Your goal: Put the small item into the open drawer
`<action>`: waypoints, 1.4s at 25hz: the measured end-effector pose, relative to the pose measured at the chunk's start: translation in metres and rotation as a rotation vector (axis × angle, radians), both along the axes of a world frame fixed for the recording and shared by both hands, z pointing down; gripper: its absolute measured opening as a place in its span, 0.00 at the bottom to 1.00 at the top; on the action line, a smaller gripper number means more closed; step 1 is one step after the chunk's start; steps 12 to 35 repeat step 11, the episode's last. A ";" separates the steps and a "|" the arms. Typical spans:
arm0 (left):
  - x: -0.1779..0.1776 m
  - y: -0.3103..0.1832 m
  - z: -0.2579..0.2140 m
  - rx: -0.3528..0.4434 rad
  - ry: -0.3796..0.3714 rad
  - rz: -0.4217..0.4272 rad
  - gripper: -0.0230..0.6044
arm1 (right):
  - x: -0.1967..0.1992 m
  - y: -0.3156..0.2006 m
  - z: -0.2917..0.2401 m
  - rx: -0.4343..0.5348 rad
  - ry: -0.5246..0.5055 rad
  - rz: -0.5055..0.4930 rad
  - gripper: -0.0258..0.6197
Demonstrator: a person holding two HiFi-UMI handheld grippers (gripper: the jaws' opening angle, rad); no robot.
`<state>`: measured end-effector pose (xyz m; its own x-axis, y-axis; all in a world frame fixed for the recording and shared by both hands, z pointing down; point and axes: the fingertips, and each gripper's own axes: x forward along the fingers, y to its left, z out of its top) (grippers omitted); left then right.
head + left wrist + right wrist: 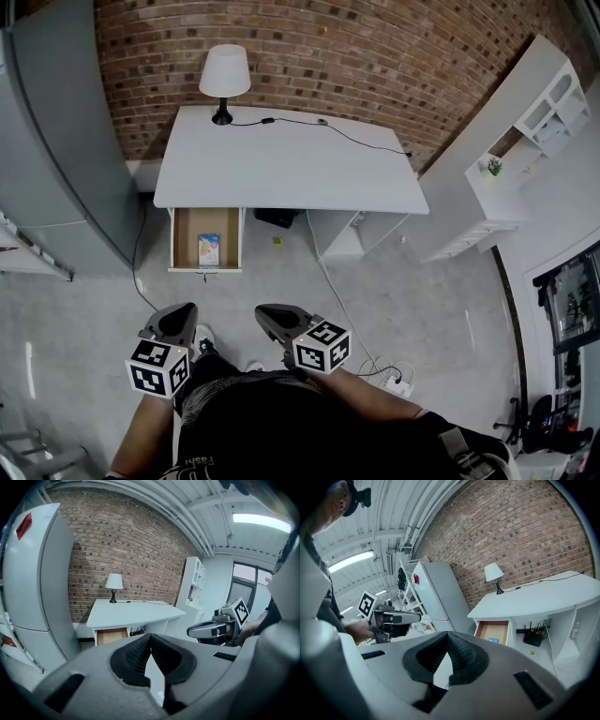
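- Drawer (pixel 176 240) of the white desk (pixel 281 164) stands pulled out on the desk's left side, its brown wooden bottom showing.
- Lying flat inside it, toward the front right, is the small item (pixel 208 249), a pale packet with a blue lower part; the right gripper view shows it as a blue speck (pixel 493 640) on the drawer floor.
- Left gripper (pixel 178 321) is held low in front of the person's body, well apart from the drawer and a little left of it. Its ribbed black pads (pixel 138 652) meet at the tips with nothing between them.
- Right gripper (pixel 274 319) hangs beside the left one at about the same height, to the right of the drawer's line and equally far from the item. Its jaws are closed together and empty.
- Both grippers point toward the desk, so the item lies ahead of them, across a stretch of grey floor.
- On the desktop's back left corner stands a table lamp (pixel 224 75), its cable (pixel 319 124) trailing across the top before the brick wall (pixel 375 56).
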<state>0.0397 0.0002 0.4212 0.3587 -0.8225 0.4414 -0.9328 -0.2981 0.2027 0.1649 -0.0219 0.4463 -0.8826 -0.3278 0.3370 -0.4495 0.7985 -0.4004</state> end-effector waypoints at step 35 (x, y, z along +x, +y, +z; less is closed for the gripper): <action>-0.001 0.000 -0.004 0.011 -0.001 0.006 0.06 | -0.005 0.001 -0.004 0.014 0.011 -0.011 0.05</action>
